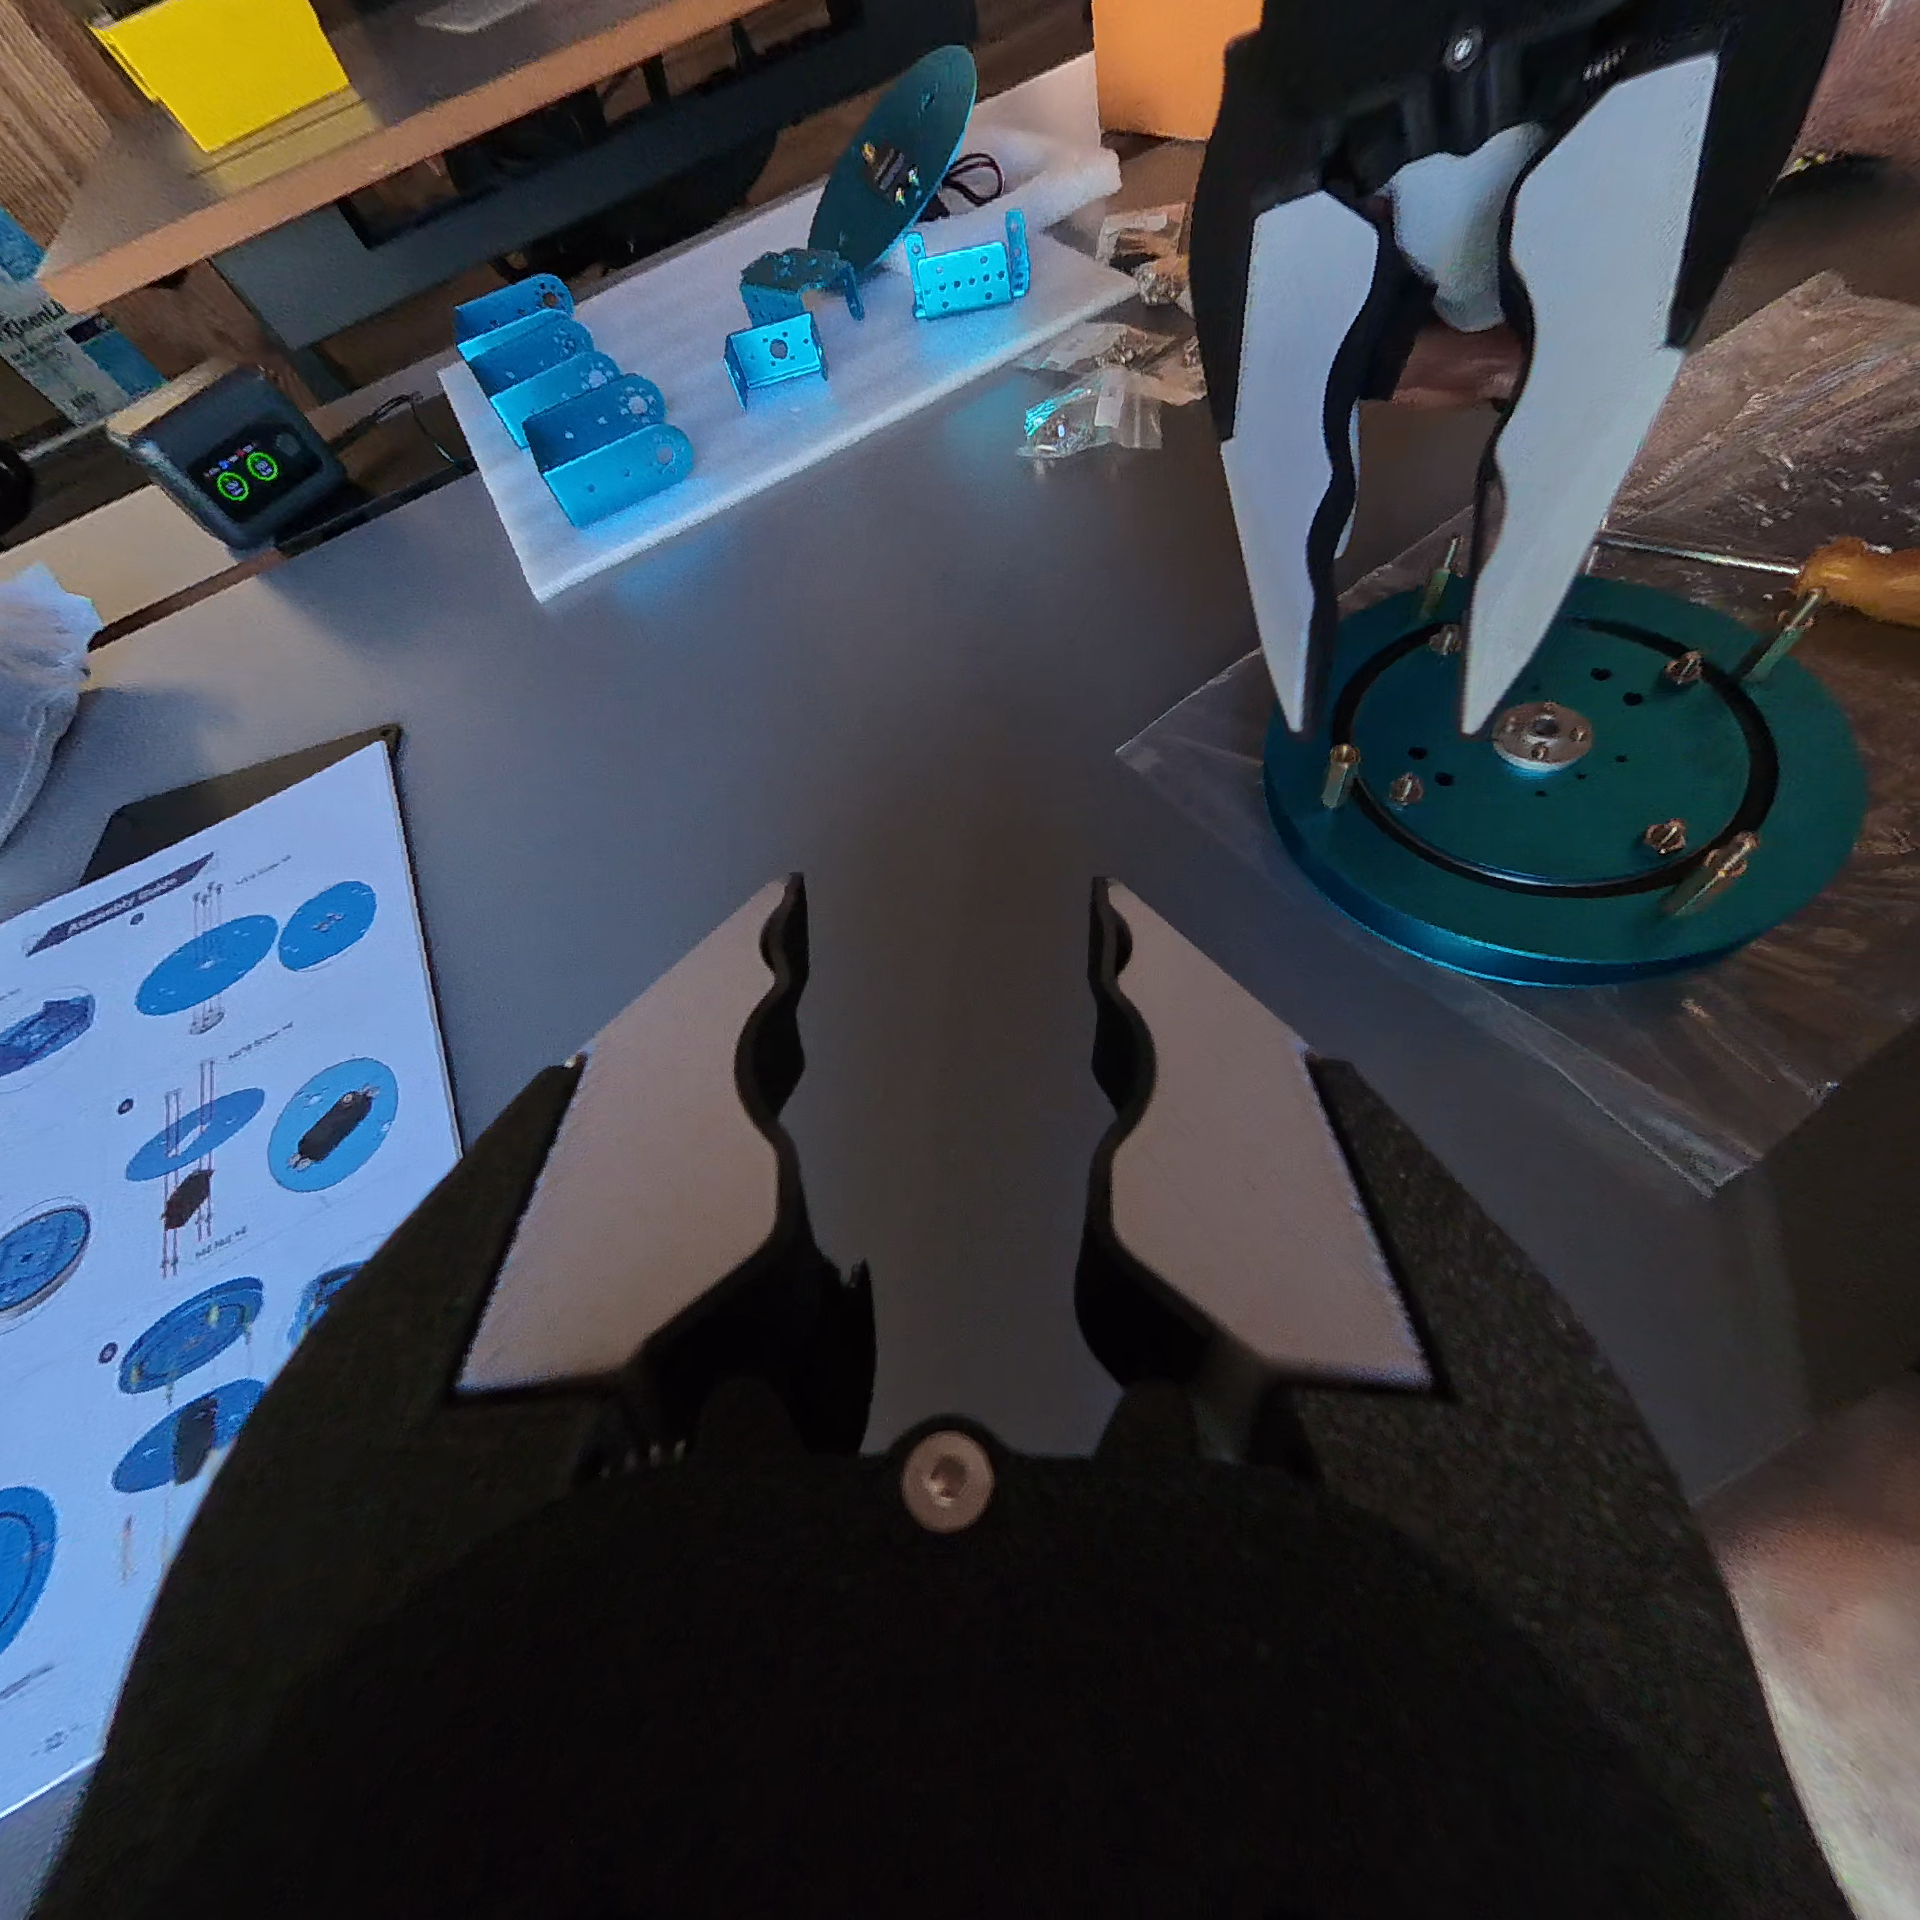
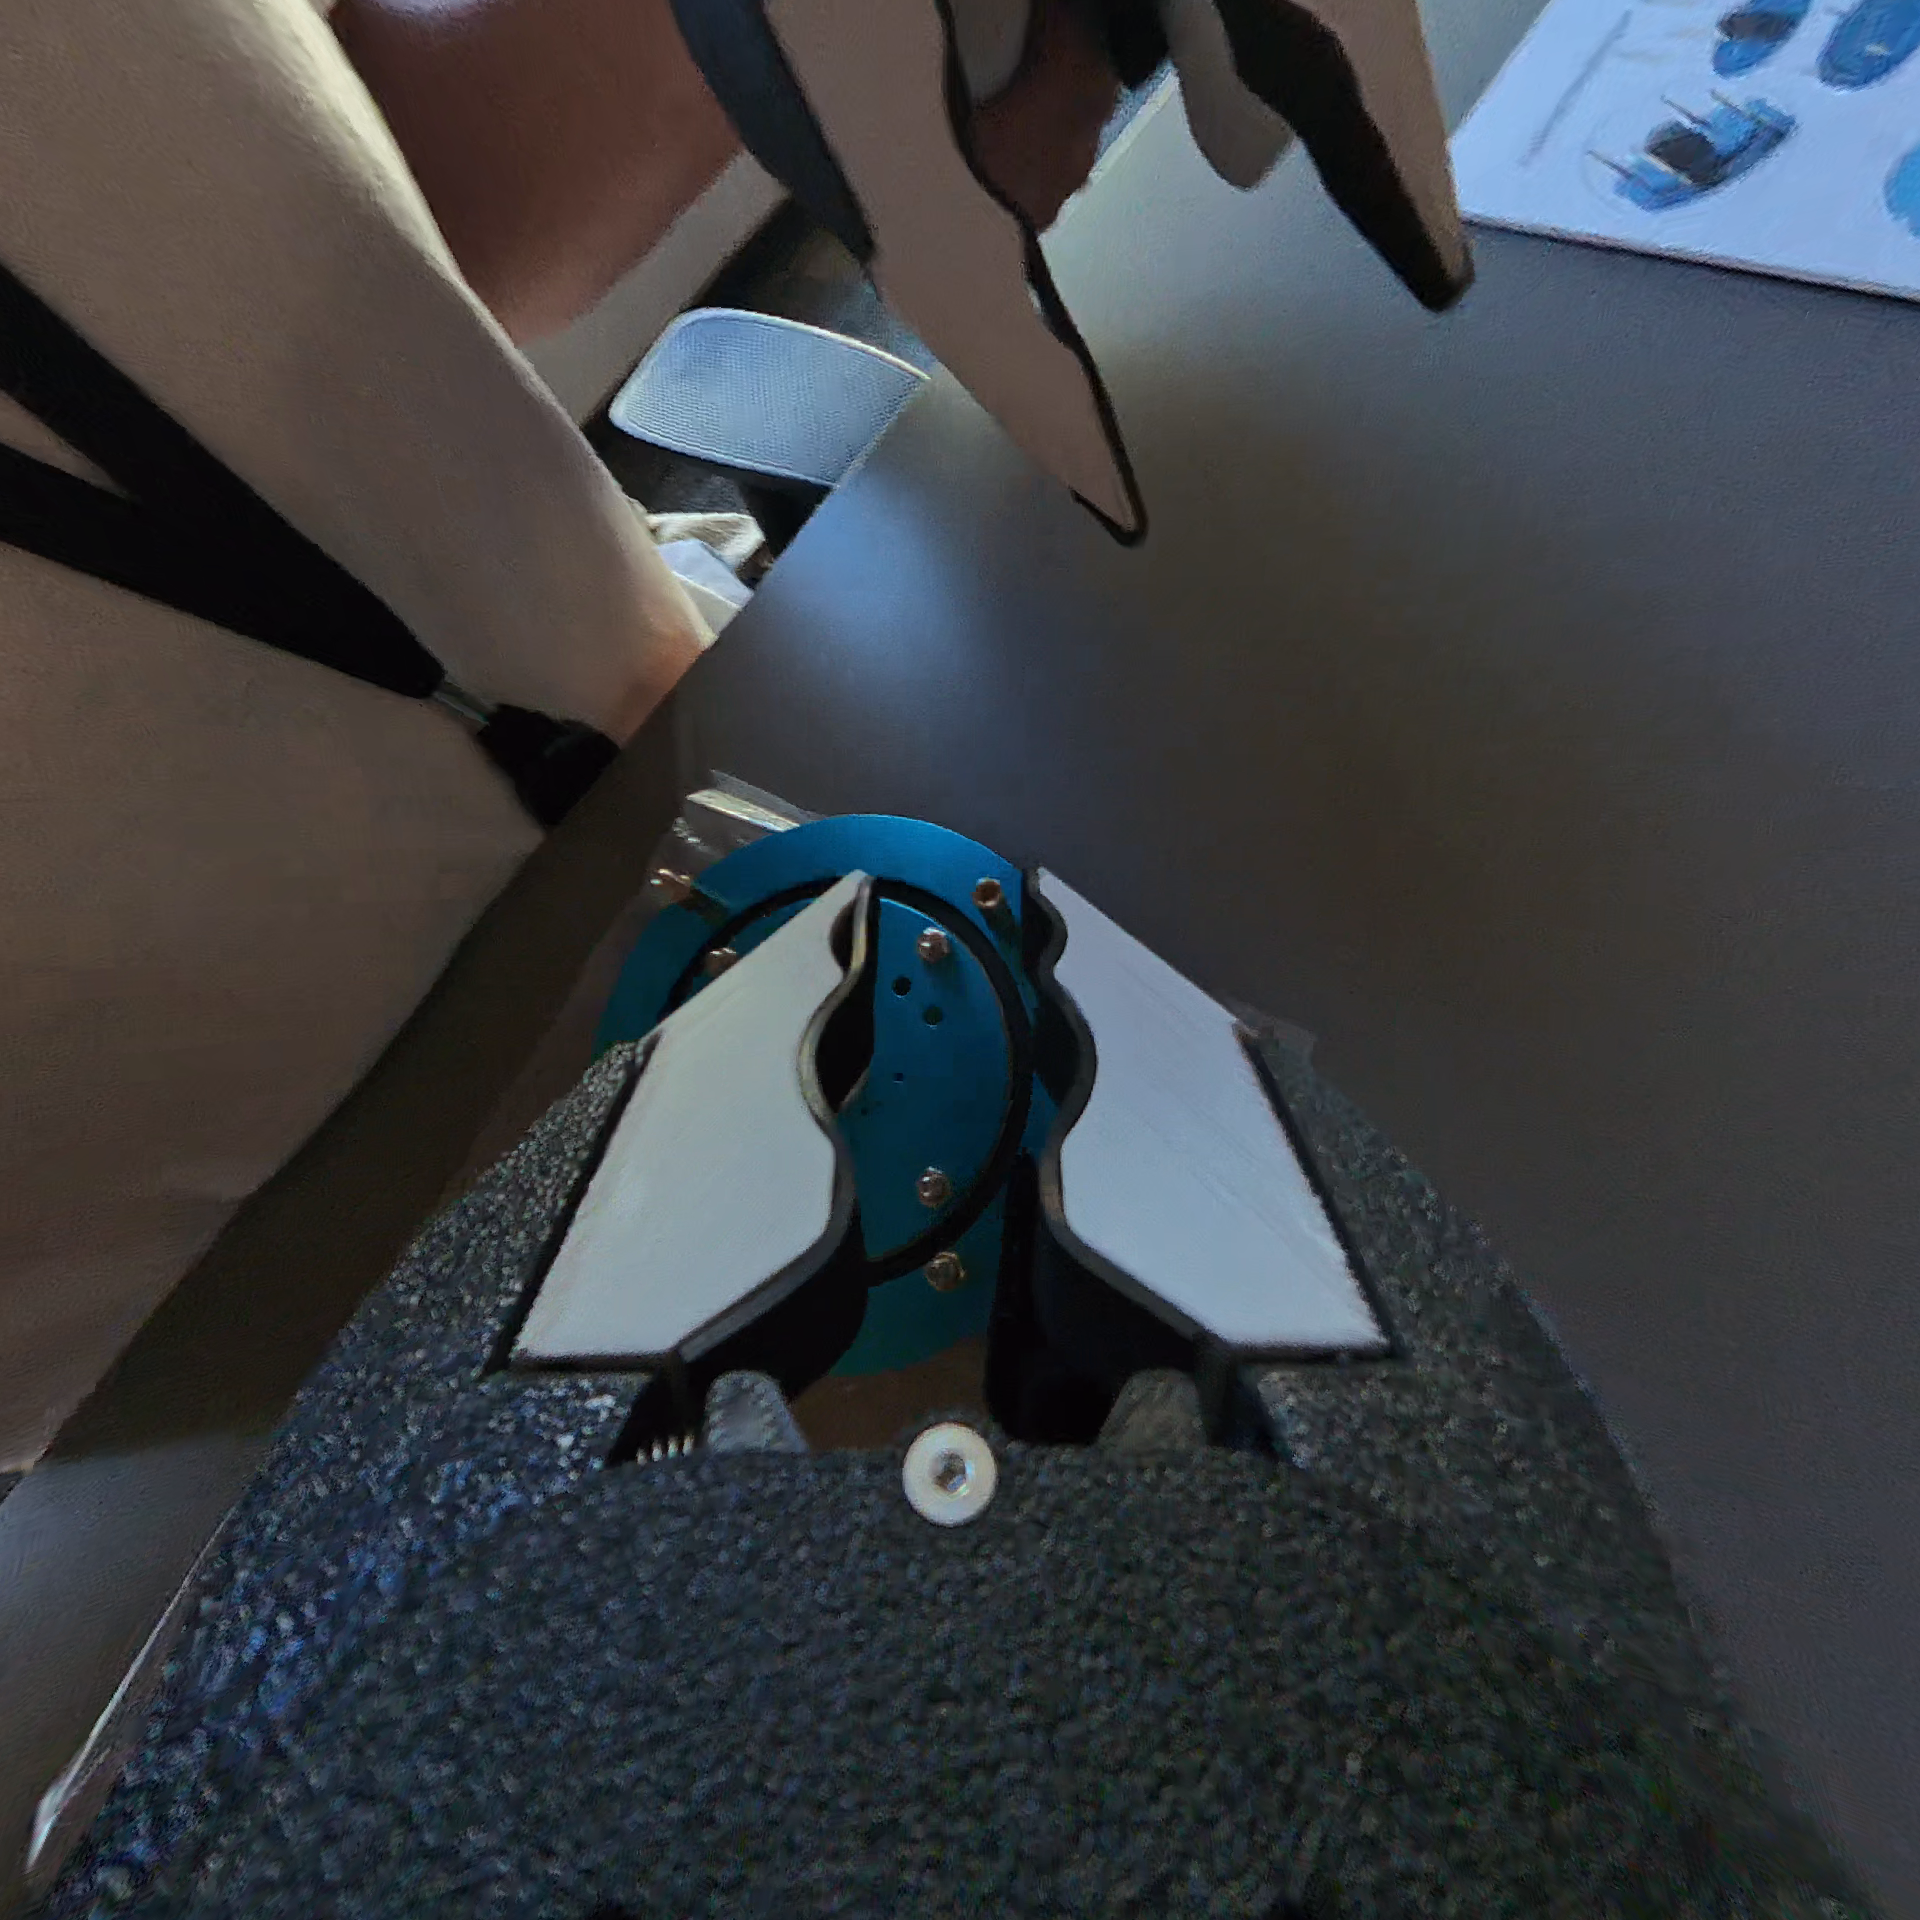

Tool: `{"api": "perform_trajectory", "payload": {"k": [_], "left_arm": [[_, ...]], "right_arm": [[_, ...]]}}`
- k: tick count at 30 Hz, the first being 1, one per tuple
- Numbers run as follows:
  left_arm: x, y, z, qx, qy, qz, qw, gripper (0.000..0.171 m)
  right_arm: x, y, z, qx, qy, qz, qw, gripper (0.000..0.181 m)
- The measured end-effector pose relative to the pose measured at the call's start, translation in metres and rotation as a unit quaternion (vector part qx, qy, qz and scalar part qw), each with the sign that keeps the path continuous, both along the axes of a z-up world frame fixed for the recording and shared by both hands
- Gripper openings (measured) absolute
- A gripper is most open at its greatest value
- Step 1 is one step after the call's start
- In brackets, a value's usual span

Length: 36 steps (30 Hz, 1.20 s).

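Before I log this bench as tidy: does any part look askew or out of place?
One thing: a teal metal disc at the far end of the white foam sheet stands tilted on edge, not flat like the round teal base plate beneath the open right gripper. The blue brackets sit in order.

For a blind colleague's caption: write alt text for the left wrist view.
The open left claw hovers over a bare grey table, holding nothing. To its right, the right claw points down at a round teal metal disc with brass standoffs on clear plastic film; a printed instruction sheet lies left.
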<state>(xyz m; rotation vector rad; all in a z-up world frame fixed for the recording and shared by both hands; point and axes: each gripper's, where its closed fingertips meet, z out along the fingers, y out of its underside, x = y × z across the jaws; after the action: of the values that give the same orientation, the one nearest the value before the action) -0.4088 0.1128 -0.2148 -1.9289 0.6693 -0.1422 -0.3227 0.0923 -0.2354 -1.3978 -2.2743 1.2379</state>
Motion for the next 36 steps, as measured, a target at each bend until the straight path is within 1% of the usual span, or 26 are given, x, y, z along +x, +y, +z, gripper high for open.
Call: {"api": "perform_trajectory", "payload": {"k": [6, 7, 9, 13, 15, 17, 19, 21, 24, 26, 28, 30, 32, 34, 36], "left_arm": [[-0.009, -0.011, -0.025, -0.005, 0.014, -0.015, 1.000, 0.053], [-0.009, -0.013, -0.025, -0.004, 0.014, -0.019, 1.000, 0.053], [-0.009, -0.017, -0.018, 0.012, 0.001, -0.031, 0.999, 0.053], [-0.006, -0.020, -0.014, 0.006, -0.030, -0.049, 0.998, 0.052], [0.000, -0.022, -0.015, -0.006, -0.039, -0.068, 0.997, 0.052], [0.010, -0.023, -0.014, -0.016, -0.049, -0.093, 0.994, 0.050], [0.021, -0.024, -0.014, -0.032, -0.062, -0.119, 0.990, 0.050], [0.033, -0.025, -0.014, -0.045, -0.069, -0.152, 0.985, 0.049], [0.050, -0.018, -0.009, -0.039, -0.072, -0.189, 0.978, 0.041], [0.065, -0.014, -0.001, -0.035, -0.083, -0.218, 0.972, 0.038], [0.085, -0.016, 0.009, -0.036, -0.101, -0.261, 0.959, 0.035], [0.108, -0.021, 0.021, -0.042, -0.127, -0.309, 0.942, 0.035], [0.129, -0.021, 0.030, -0.055, -0.153, -0.341, 0.926, 0.034], [0.146, -0.015, 0.031, -0.071, -0.152, -0.361, 0.917, 0.034], [0.162, -0.011, 0.030, -0.075, -0.131, -0.383, 0.911, 0.034]], "right_arm": [[-0.004, 0.002, -0.011, 0.020, -0.032, -0.043, 0.998, 0.025], [-0.005, 0.001, -0.012, 0.018, -0.035, -0.048, 0.998, 0.022], [-0.005, 0.000, -0.017, 0.022, -0.045, -0.057, 0.997, 0.009], [-0.005, 0.006, -0.014, 0.047, -0.029, -0.093, 0.994, 0.007], [-0.004, 0.008, -0.003, 0.037, -0.005, -0.115, 0.993, 0.006], [0.002, 0.008, 0.008, 0.028, 0.009, -0.130, 0.991, 0.006], [0.009, 0.012, 0.015, 0.044, 0.024, -0.154, 0.987, 0.007], [0.018, 0.012, 0.023, 0.042, 0.037, -0.172, 0.983, 0.006], [0.033, 0.010, 0.036, 0.035, 0.063, -0.194, 0.978, 0.005], [0.046, 0.011, 0.047, 0.026, 0.088, -0.213, 0.973, 0.005], [0.062, 0.012, 0.057, 0.018, 0.111, -0.237, 0.965, 0.005], [0.080, 0.012, 0.063, 0.012, 0.133, -0.258, 0.957, 0.005], [0.095, 0.011, 0.066, 0.003, 0.151, -0.271, 0.951, 0.004], [0.107, 0.011, 0.067, -0.007, 0.168, -0.281, 0.945, 0.004], [0.117, 0.012, 0.068, -0.010, 0.181, -0.287, 0.941, 0.004]]}}
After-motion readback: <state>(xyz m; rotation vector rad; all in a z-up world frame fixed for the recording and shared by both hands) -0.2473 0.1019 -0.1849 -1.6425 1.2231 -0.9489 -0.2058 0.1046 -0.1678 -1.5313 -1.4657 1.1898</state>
